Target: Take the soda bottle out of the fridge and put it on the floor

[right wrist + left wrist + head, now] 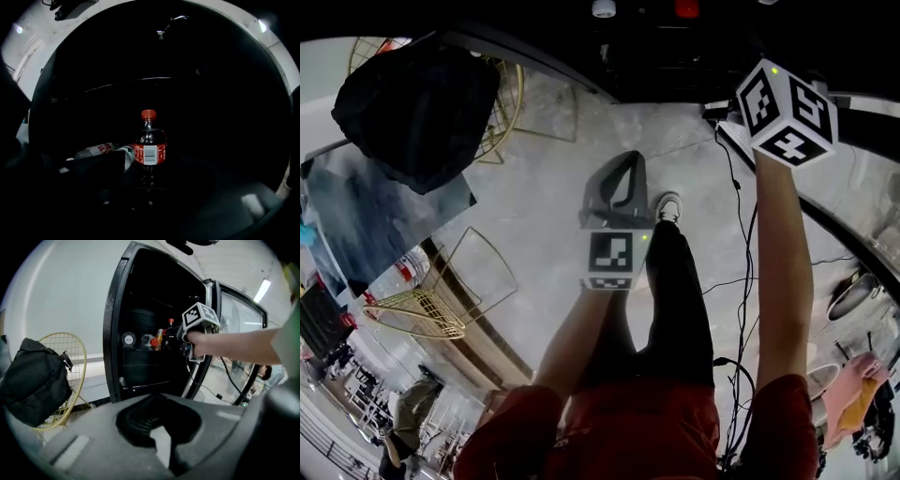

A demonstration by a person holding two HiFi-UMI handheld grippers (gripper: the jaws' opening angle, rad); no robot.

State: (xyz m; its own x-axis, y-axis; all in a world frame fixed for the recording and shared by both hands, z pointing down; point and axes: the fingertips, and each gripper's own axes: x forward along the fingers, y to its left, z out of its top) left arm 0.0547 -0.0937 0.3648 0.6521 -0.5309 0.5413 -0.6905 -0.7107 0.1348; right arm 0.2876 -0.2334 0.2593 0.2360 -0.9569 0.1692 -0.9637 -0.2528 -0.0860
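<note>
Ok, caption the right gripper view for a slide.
Red-capped, red-labelled dark soda bottle upright in black fridge, clear plastic bottle lying beside it.

soda bottle [149,147] | dark, red cap | upright | inside fridge [140,301]

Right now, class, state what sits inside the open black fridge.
A dark, red-capped plastic soda bottle stands upright; a clear plastic bottle lies beside it. Darkness hides the rest.

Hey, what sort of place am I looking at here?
Probably an indoor workspace or studio: a glass-door drinks fridge, bare concrete floor with loose cables, and gold wire chairs.
</note>
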